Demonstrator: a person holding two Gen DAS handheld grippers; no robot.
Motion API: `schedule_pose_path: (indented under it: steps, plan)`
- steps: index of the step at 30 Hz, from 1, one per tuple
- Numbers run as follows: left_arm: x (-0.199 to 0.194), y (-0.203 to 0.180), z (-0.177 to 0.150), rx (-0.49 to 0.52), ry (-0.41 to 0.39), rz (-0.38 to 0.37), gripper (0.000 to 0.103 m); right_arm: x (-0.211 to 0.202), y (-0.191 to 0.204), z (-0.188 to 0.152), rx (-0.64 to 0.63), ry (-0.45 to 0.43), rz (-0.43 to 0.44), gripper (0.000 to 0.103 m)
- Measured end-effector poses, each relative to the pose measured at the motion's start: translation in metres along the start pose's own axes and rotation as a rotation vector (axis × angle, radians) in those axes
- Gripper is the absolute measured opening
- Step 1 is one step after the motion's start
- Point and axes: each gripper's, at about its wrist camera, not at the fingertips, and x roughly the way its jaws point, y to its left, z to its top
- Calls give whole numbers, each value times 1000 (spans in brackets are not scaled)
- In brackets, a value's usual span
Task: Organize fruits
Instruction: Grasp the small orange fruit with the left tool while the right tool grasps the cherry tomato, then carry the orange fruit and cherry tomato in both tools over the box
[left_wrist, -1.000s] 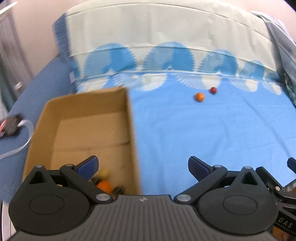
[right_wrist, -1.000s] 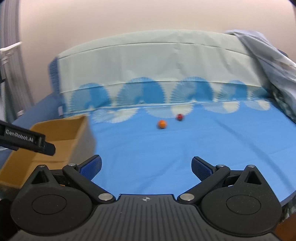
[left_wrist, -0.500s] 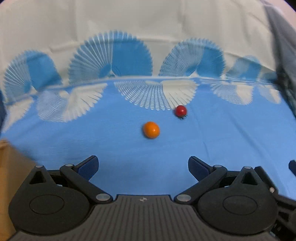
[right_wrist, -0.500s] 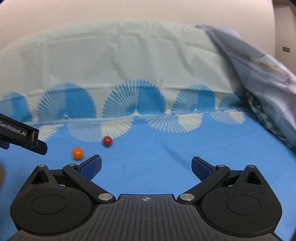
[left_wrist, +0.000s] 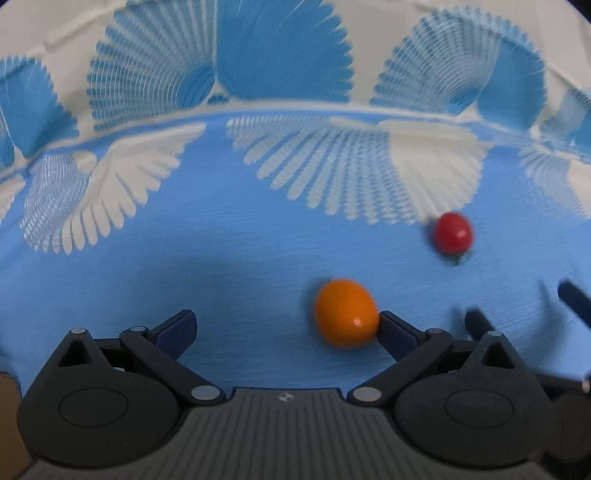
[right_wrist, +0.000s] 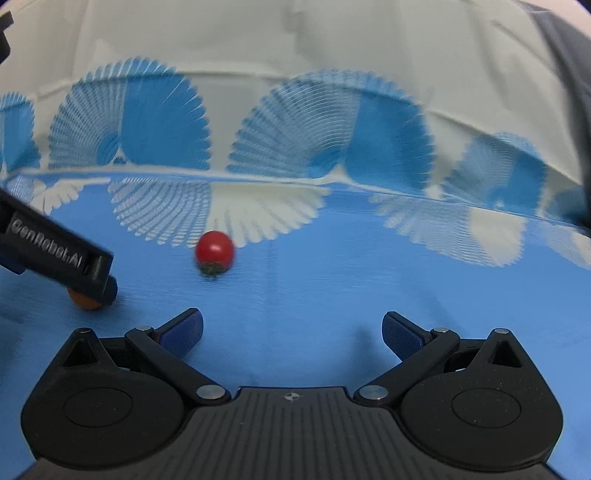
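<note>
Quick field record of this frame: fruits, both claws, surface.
surface: blue sheet with fan print
orange fruit: on sheet, just ahead of the left claw's right fingertip, not yet between the fingers
red tomato: on sheet, ahead-left of right claw, untouched
left claw: open, empty
right claw: open, empty
box: not in view

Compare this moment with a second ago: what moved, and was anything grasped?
Both grippers moved away from the box, now out of view, and closed in on the two fruits. The left gripper reached the orange fruit, which now sits by its right finger; the right gripper neared the red tomato. Nothing grasped: both stay open, fruits unmoved on the blue sheet.
</note>
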Motion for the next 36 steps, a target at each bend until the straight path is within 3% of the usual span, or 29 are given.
schedule_pose_path:
  steps: [9, 11, 14, 17, 20, 21, 22, 23, 24, 25, 27, 31, 36]
  plan:
    - [14, 24, 9, -70, -3, -24, 103, 40, 22, 25, -16, -4, 89, 102]
    - [11, 25, 10, -74, -7, -43, 97, 41, 19, 26, -2, -4, 116, 102]
    - [2, 27, 7, -73, 6, -47, 87, 36, 19, 25, -8, -31, 147, 85]
    - [-3, 34, 3, -90, 27, -32, 96, 36, 20, 26, -10, -25, 139, 85]
    - [-8, 42, -2, -104, 14, -46, 96, 38, 19, 28, 3, -16, 130, 89]
    - [-7, 42, -3, -99, 11, -47, 93, 38, 19, 28, 6, -11, 131, 90]
    - [-5, 42, -3, -90, 18, -46, 76, 38, 20, 28, 5, -11, 129, 90]
    - [-4, 41, -4, -75, 27, -51, 65, 37, 21, 28, -1, -17, 141, 82]
    - [-7, 39, -5, -61, 1, -36, 55, 35, 22, 28, -10, -28, 158, 63]
    - [-9, 38, -6, -39, -17, -46, 38, 32, 24, 28, -24, -37, 169, 43]
    - [-14, 37, -7, -26, -21, -64, 37, 28, 29, 30, -47, -39, 178, 31]
    - [-32, 39, -16, -11, -56, -51, 37, 15, 30, 29, -16, -33, 163, 31]
    - [-74, 45, -40, 14, -76, -43, 37, -37, 19, 22, 130, -35, 144, 31]
